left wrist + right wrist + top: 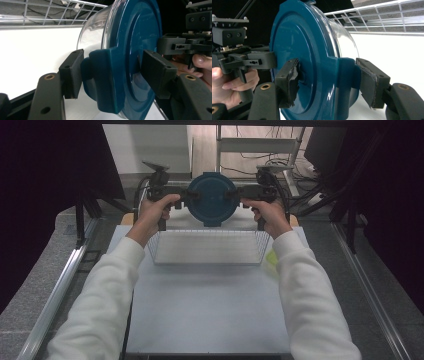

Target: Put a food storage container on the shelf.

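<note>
High view: a round container with a dark teal plastic lid (211,197) and clear plastic body is held on edge, its lid facing the person, above the far rim of a white wire basket (207,248) that stands on the pale grey bench (205,315). The left tongs (186,196) meet the container at its left edge and the right tongs (234,196) at its right edge; each tool is carried by a hand in a white sleeve, and the two hands lie level with one another just beyond the basket's far corners. A small yellow-green object (271,257), too blurred to identify, lies on the bench just beside the basket's right wall. Left gripper view: the left tongs (111,72) are clenched on the container, one pad pressed against a teal latch tab on the lid's rim and the other against the lid's flat face; the teal lid (132,50) stands upright, with the clear body (93,37) extending away from it towards the basket's wire grid (50,12). The other tool and fingertips of the hand holding it appear beyond the lid. Right gripper view: the right tongs (329,77) are likewise clenched on the container, one worn pad on the lid's face (299,45) and the other on the opposite latch tab, with the basket's wire wall (382,15) behind the clear body.
</note>
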A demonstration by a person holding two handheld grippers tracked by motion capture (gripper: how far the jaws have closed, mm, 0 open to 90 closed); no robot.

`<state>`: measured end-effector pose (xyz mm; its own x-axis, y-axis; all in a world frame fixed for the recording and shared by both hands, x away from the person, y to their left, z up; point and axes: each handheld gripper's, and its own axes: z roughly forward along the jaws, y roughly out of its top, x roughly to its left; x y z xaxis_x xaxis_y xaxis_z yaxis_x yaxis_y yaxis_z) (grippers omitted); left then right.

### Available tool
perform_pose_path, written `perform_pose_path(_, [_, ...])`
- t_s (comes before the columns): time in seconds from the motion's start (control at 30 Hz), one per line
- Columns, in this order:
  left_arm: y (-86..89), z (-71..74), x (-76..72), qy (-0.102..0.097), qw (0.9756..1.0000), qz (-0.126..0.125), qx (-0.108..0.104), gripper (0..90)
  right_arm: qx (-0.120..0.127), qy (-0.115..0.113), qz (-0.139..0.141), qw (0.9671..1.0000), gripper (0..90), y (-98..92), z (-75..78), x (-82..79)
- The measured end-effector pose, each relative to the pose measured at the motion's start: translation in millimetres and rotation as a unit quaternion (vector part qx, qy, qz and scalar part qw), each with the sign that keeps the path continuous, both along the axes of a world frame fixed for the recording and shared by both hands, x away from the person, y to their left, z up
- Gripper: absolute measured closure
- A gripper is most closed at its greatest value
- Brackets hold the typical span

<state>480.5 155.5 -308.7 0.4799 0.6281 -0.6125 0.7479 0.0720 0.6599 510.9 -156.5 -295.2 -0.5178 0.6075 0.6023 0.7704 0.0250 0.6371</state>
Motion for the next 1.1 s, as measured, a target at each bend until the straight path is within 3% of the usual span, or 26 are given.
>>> perform_pose_path(0.23, [1.7,-6.9,11.2,0.024,0.9994,0.004,-0.023,36.4,0.007,0.035,-0.018,0.9992,36.9,0.9,-3.5,9.6])
perform_pose_path(0.4, [3.5,-13.5,19.4,0.046,0.9981,0.005,-0.040,35.9,0.018,0.069,-0.038,0.9967,36.4,0.9,-8.6,16.1])
perform_pose_path(0.73, [5.5,-22.9,29.2,0.074,0.9952,0.014,-0.062,35.3,0.031,0.094,-0.066,0.9929,36.0,1.8,-17.2,24.2])
perform_pose_path(1.0, [3.8,-24.0,29.7,0.066,0.9957,0.020,-0.062,34.5,0.034,0.092,-0.075,0.9923,34.9,2.1,-19.0,24.0])
perform_pose_path(1.1, [0.3,-21.0,26.4,0.039,0.9977,0.036,-0.042,32.1,0.026,0.064,-0.082,0.9943,24.8,5.0,-17.4,22.0])
